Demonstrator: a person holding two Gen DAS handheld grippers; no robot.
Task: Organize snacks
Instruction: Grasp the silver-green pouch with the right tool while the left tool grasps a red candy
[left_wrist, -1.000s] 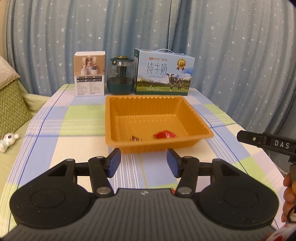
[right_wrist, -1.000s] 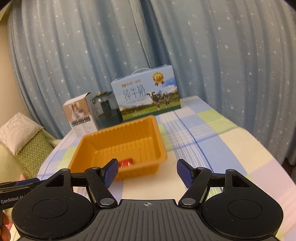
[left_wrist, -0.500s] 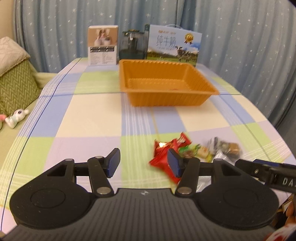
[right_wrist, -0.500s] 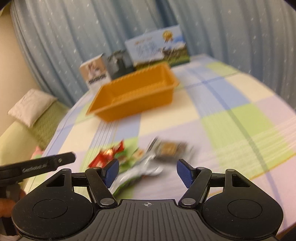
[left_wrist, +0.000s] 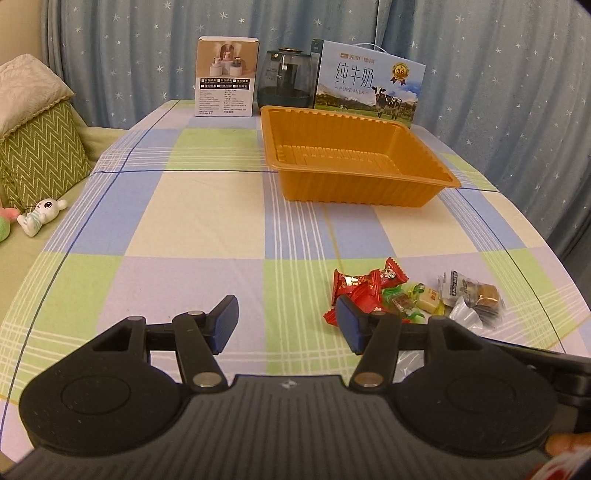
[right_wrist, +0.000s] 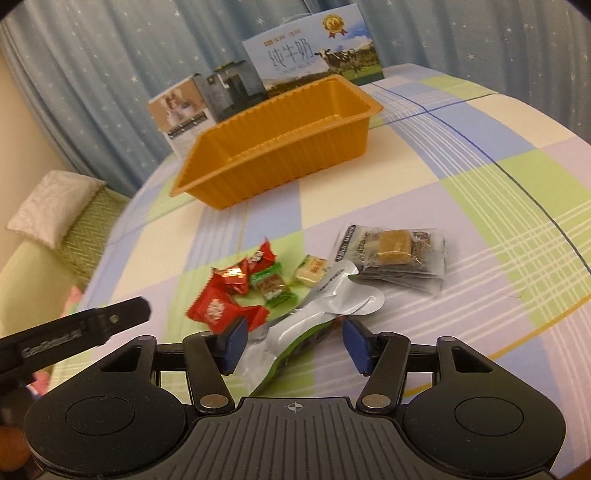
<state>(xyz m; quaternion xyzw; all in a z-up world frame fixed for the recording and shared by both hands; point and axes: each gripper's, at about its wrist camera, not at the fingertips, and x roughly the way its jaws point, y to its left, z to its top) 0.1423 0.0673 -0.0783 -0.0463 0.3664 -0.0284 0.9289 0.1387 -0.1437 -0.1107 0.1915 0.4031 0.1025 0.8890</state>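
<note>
A pile of wrapped snacks lies on the checked tablecloth: red packets (right_wrist: 221, 308) (left_wrist: 364, 286), green candies (right_wrist: 271, 284), a yellow candy (right_wrist: 312, 271), a clear pack with a brown cake (right_wrist: 397, 254) (left_wrist: 476, 295) and a silver-green pouch (right_wrist: 314, 325). The orange tray (left_wrist: 354, 158) (right_wrist: 273, 144) stands beyond them. My left gripper (left_wrist: 286, 323) is open and empty, left of the pile. My right gripper (right_wrist: 293, 341) is open, low over the pouch, its jaws either side of the pouch's near end.
A white product box (left_wrist: 226, 75), a dark glass jar (left_wrist: 286, 83) and a milk carton box (left_wrist: 367, 83) stand behind the tray. A green cushion (left_wrist: 37, 147) and a small toy rabbit (left_wrist: 42, 214) lie off the table's left edge.
Both grippers pulled back from the tray and dropped toward the near table. The snack pile came into view, and the right gripper closed in over the silver-green pouch.
</note>
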